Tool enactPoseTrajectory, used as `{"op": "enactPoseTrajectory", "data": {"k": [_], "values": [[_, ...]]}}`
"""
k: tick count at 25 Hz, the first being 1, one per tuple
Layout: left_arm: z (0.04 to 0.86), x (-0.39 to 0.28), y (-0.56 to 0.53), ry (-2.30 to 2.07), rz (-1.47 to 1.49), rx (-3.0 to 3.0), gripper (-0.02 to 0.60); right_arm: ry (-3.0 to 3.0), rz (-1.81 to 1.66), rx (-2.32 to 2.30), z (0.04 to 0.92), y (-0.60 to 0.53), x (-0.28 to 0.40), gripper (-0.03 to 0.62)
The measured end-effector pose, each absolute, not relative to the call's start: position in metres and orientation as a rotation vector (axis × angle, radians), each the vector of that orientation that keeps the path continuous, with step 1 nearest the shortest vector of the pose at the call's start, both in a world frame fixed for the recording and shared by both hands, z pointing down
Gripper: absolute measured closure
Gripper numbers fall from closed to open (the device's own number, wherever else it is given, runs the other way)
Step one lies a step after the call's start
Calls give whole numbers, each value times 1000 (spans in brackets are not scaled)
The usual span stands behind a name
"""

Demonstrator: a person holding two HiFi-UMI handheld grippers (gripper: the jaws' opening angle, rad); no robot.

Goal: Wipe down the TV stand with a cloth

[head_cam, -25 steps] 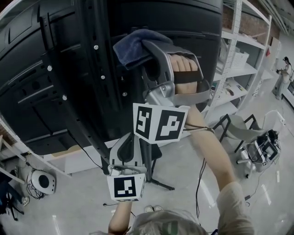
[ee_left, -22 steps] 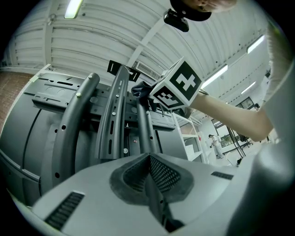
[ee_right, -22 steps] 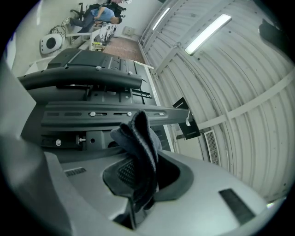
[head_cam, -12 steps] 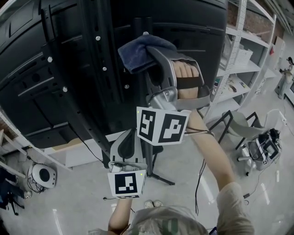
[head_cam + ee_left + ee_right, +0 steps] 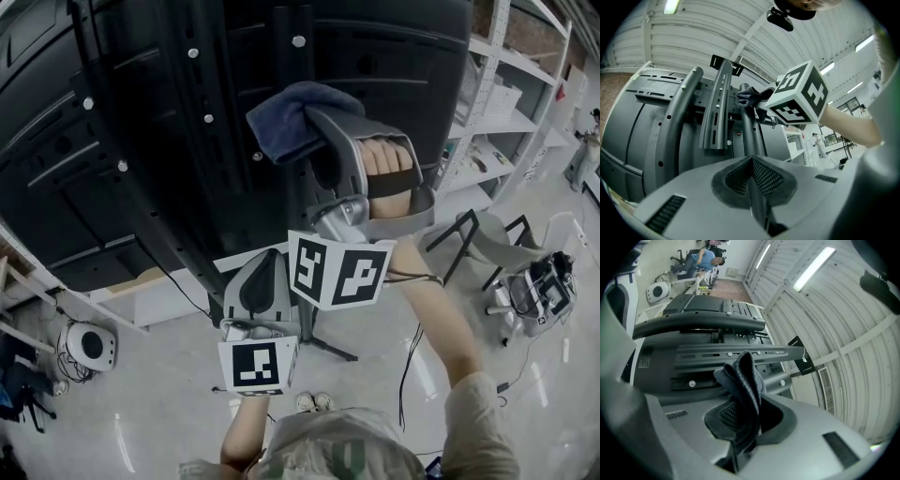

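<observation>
The black TV stand (image 5: 187, 141) fills the upper head view, with its upright pole (image 5: 291, 66) and slotted mounting rails. A dark blue cloth (image 5: 286, 117) is pressed against that pole, and my right gripper (image 5: 305, 127) is shut on it. In the right gripper view the cloth (image 5: 743, 378) bunches up out of the shut jaws (image 5: 740, 420) in front of the stand's rails (image 5: 740, 352). My left gripper (image 5: 265, 277) hangs lower, near the pole's base, shut with nothing in it. Its own view shows its pads (image 5: 759, 180) closed together, the stand (image 5: 719, 112) and the cloth (image 5: 749, 97) ahead.
White shelving (image 5: 492, 103) stands at the right, with a grey chair (image 5: 473, 253) and wheeled equipment (image 5: 536, 295) on the floor below it. A round white device (image 5: 86, 347) sits at the lower left. Cables trail across the floor.
The right gripper and cloth have slid a little down and to the right along the pole. The left gripper has stayed low and shut.
</observation>
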State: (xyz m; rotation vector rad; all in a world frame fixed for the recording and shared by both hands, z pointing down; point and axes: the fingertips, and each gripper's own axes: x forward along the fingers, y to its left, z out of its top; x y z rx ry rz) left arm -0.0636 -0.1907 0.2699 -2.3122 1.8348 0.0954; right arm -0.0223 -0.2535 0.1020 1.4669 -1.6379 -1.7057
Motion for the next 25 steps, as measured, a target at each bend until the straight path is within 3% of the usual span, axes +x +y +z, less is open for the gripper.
{"op": "enactPoseTrajectory", "data": {"k": [25], "values": [[284,-74,-195,1893,78,-2318,566,-1598,-1676,1386,181,-256,-23,537]]}}
